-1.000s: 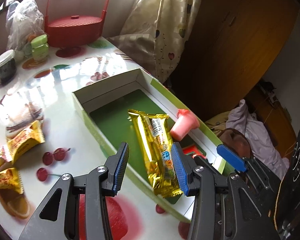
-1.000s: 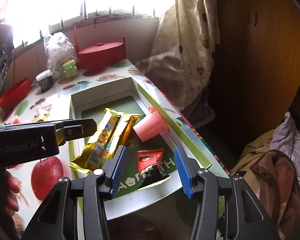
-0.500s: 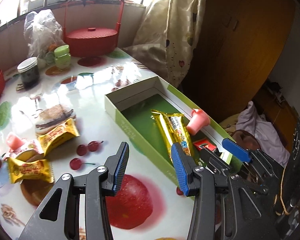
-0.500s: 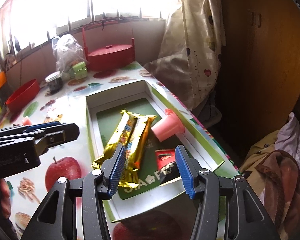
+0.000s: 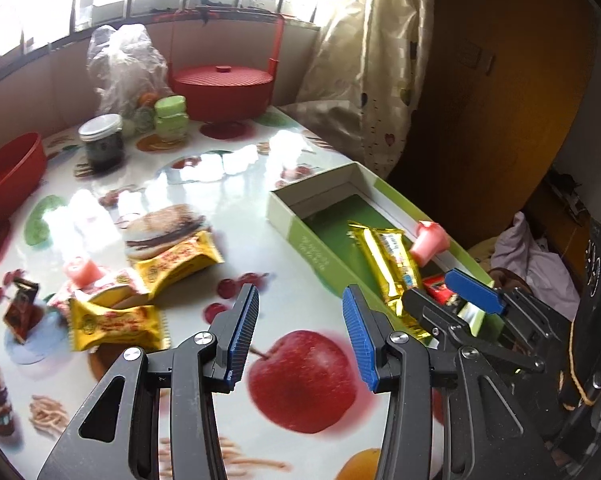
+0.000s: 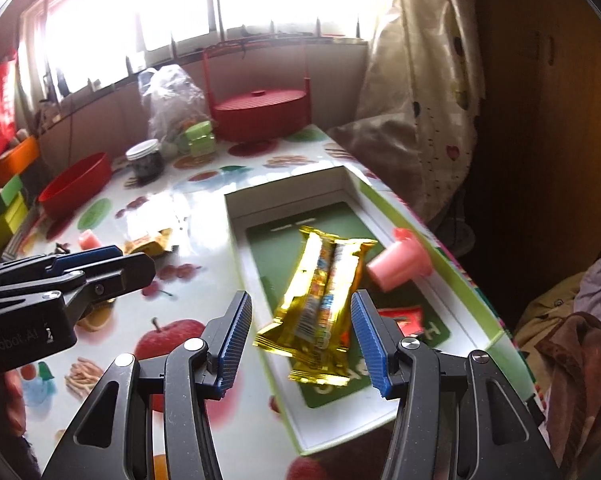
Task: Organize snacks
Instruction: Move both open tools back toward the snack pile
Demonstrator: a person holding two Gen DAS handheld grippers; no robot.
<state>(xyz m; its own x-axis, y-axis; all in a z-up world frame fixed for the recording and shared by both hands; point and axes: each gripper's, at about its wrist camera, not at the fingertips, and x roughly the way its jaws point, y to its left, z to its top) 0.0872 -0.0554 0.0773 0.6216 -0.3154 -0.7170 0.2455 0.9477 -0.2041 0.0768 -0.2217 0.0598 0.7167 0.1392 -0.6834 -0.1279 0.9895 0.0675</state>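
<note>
From the left wrist we see what the right misses: two yellow wrapped snack packets (image 5: 148, 292) and a small pink jelly cup (image 5: 78, 270) lying on the fruit-print table (image 5: 308, 376), far left of the shallow green cardboard box (image 5: 300, 232). The right wrist shows the box floor, where two long gold foil snack bars (image 6: 320, 300) lie side by side, long axis running near to far, beside a tipped pink cup (image 6: 398, 262). Our left gripper (image 5: 300, 330) is spread over the table, holding nothing; our right gripper (image 6: 300, 334) is spread above the bars, not touching them.
</note>
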